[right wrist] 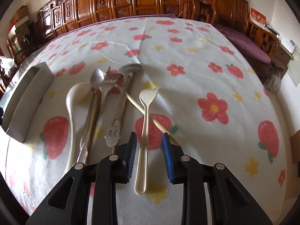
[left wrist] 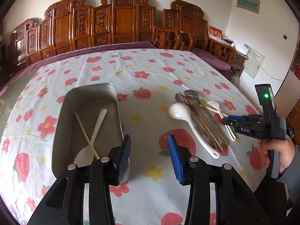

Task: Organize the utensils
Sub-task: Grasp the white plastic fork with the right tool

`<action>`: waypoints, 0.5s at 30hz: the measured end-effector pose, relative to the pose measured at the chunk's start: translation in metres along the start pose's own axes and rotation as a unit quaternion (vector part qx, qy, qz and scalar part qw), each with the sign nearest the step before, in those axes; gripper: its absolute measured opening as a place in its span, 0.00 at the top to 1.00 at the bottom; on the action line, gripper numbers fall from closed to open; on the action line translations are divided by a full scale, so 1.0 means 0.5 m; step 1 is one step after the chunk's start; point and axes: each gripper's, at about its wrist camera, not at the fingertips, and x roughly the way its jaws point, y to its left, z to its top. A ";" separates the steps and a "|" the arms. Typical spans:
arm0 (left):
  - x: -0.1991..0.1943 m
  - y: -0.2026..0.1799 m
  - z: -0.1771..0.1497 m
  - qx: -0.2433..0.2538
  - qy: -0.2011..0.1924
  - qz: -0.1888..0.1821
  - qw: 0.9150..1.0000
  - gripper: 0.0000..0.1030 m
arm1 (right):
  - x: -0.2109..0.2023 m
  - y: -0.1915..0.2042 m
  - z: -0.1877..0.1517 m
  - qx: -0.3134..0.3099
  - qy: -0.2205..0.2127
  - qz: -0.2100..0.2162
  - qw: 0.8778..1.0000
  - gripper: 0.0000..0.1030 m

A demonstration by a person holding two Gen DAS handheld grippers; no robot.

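Observation:
A metal tray (left wrist: 61, 127) on the left holds a white spoon (left wrist: 93, 133) and a wooden chopstick (left wrist: 85, 131). A pile of utensils lies to its right: a white ladle spoon (left wrist: 187, 120), metal spoons and forks (left wrist: 196, 112), and a cream plastic fork (left wrist: 223, 118). My left gripper (left wrist: 149, 140) is open and empty beside the tray's near right corner. My right gripper (right wrist: 149, 140) is open, its jaws on either side of the cream fork's handle (right wrist: 144, 131), which lies over a wooden chopstick (right wrist: 140, 108). The right gripper also shows in the left wrist view (left wrist: 225, 121).
The table wears a white cloth with strawberries and flowers (left wrist: 150, 71). Carved wooden furniture (left wrist: 120, 22) stands behind the table. The tray's side (right wrist: 22, 101) shows at the left of the right wrist view. A purple cushioned bench (right wrist: 249, 45) is at the right.

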 end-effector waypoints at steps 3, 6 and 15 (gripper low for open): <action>0.009 -0.010 -0.006 0.009 0.006 0.003 1.000 0.62 | 0.010 -0.001 -0.001 -0.005 -0.001 -0.003 1.000 0.71; 0.013 -0.022 -0.014 0.019 0.008 0.007 1.000 0.62 | 0.013 0.003 0.001 -0.017 -0.002 -0.007 1.000 0.71; 0.026 -0.057 -0.017 0.032 0.017 0.012 0.999 0.61 | -0.022 -0.007 -0.004 -0.024 -0.005 0.000 1.000 0.90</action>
